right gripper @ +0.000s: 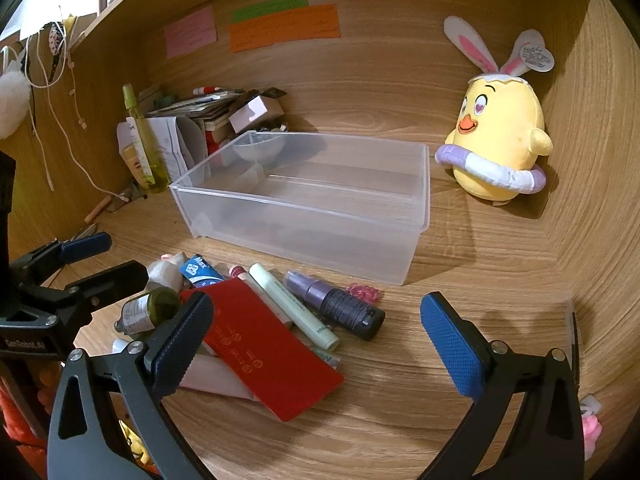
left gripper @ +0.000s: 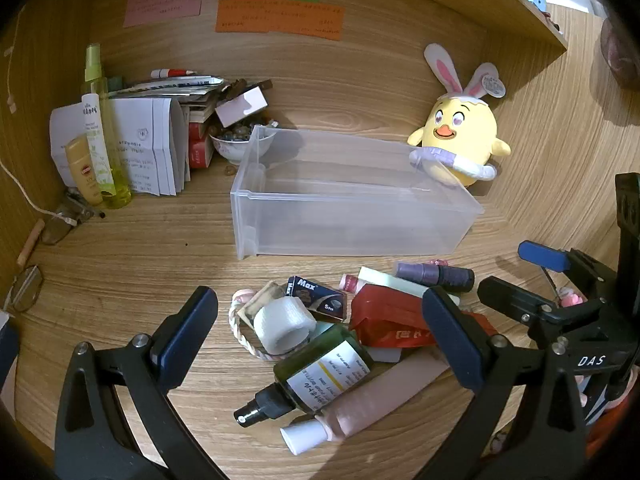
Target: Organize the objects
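Observation:
A clear plastic bin (left gripper: 352, 216) (right gripper: 304, 216) stands empty on the wooden desk. In front of it lies a pile: a dark green spray bottle (left gripper: 316, 372) (right gripper: 150, 310), a white tape roll (left gripper: 284, 326), a pink tube (left gripper: 372, 400), a red packet (left gripper: 388, 316) (right gripper: 264, 352), a purple bottle (left gripper: 436, 274) (right gripper: 336, 304), a pale green tube (right gripper: 296, 308) and a blue Max box (left gripper: 316, 296) (right gripper: 200, 270). My left gripper (left gripper: 320, 340) is open above the pile. My right gripper (right gripper: 316, 340) is open over the red packet and tubes.
A yellow chick plush (left gripper: 460, 140) (right gripper: 500, 136) stands right of the bin. Papers, books, a bowl (left gripper: 240, 144) and a tall yellow-green spray bottle (left gripper: 102, 128) (right gripper: 144, 144) crowd the back left. Sticky notes (left gripper: 280, 12) hang on the back wall. Glasses (left gripper: 26, 288) lie far left.

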Demonstrator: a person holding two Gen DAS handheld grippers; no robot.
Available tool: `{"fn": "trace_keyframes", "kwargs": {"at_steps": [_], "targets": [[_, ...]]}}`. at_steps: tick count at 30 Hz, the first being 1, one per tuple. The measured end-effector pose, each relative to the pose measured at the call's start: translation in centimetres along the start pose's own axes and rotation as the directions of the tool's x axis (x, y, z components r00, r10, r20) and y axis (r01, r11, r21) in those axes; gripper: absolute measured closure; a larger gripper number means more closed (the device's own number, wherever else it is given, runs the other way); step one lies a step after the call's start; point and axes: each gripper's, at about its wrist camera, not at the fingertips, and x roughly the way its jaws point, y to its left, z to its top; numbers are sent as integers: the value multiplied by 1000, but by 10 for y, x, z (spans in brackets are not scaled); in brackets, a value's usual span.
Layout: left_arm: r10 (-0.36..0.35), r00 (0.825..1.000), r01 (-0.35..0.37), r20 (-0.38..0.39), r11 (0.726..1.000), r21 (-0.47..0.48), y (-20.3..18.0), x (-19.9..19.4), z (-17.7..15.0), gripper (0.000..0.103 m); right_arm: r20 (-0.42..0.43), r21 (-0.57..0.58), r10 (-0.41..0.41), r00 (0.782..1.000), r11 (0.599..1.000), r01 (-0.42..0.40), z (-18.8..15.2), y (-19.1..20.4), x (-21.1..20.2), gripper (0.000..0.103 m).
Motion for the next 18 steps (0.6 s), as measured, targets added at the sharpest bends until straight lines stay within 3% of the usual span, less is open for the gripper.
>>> {"fn": "trace_keyframes", "kwargs": {"at_steps": [18], "targets": [[3, 1000, -3, -2, 1000, 2, -6, -1, -2, 0, 4, -8, 0, 1000, 1000, 0, 1, 0, -2, 0]]}}
